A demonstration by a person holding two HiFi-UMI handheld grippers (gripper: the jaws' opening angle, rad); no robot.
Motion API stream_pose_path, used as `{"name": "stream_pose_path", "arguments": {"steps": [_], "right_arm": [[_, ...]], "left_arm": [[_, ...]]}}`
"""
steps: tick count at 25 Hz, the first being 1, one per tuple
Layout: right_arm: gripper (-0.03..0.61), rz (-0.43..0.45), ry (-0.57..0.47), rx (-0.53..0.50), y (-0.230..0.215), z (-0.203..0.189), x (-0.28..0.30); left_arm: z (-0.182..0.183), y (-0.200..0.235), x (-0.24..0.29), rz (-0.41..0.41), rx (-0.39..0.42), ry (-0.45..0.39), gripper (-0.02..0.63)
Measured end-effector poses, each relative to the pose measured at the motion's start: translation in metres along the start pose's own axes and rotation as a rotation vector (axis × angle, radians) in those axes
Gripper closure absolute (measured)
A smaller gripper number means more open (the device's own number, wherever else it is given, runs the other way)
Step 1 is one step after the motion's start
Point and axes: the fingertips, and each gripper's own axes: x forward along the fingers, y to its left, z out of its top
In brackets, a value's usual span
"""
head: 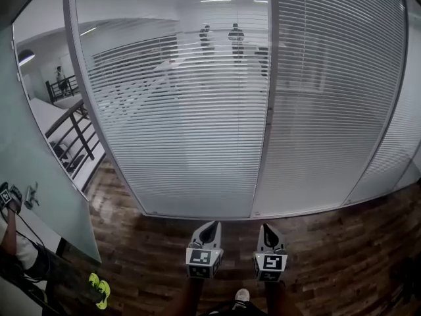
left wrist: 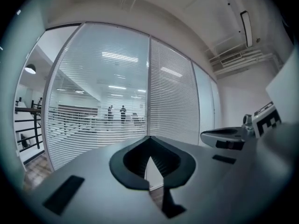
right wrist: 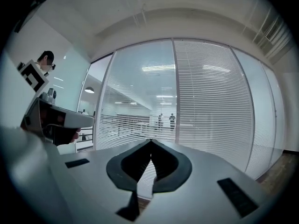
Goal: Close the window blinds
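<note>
Where they sit side by side at six o'clock in the head view, the left gripper [head: 208,226] and the right gripper [head: 267,229] both point toward twelve o'clock, at the glass wall. Each gripper's own view shows its jaws brought together at the tips with nothing caught between them; only a sliver of slats shows through the notch below the tips. The right gripper appears at three o'clock in the left gripper view, and the left gripper at nine o'clock in the right gripper view. The arms behind them are cut off by the lower edge of the head view, with a shoe [head: 242,295] between them.

Well apart from both grippers, across the wooden floor [head: 164,249], hang the window blinds. The left blind panel [head: 184,124], from ten to twelve o'clock, has slats open enough to show two standing figures [head: 235,35] beyond, faint and striped by the slats. The right blind panel [head: 329,97], from twelve to two o'clock, looks denser and nearly opaque. A metal post [head: 263,110] divides them. The tops of both panels are cut off by the upper edge.

At eight o'clock a frosted pane [head: 39,176] covers what lies behind it, and a yellow shoe [head: 99,289] shows beside it, its wearer mostly out of frame.
</note>
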Motion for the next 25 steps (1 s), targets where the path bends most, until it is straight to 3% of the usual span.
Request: {"name": "stream_pose_path", "arguments": {"steps": [5,10,16,25], "right_arm": [[0.576,0.02,-0.008,-0.004,-0.015,0.002,0.028],[0.575,0.021,-0.019,-0.002,-0.034,-0.001,0.06],[0.575,0.03,-0.02,-0.009,-0.034,-0.014,0.058],[0.575,0.041,0.002,0.001,-0.044,-0.013,0.075]], "left_arm": [[0.001,0.001,0.033,0.016,0.003,0.005,0.62],[0.001,0.003,0.068,-0.02,-0.097,0.001,0.62],[-0.005,-0.003,0.065,-0.006,-0.037,-0.021,0.62],[-0.003,-0.006,0.086,0.023,-0.036,-0.006,0.62]]}}
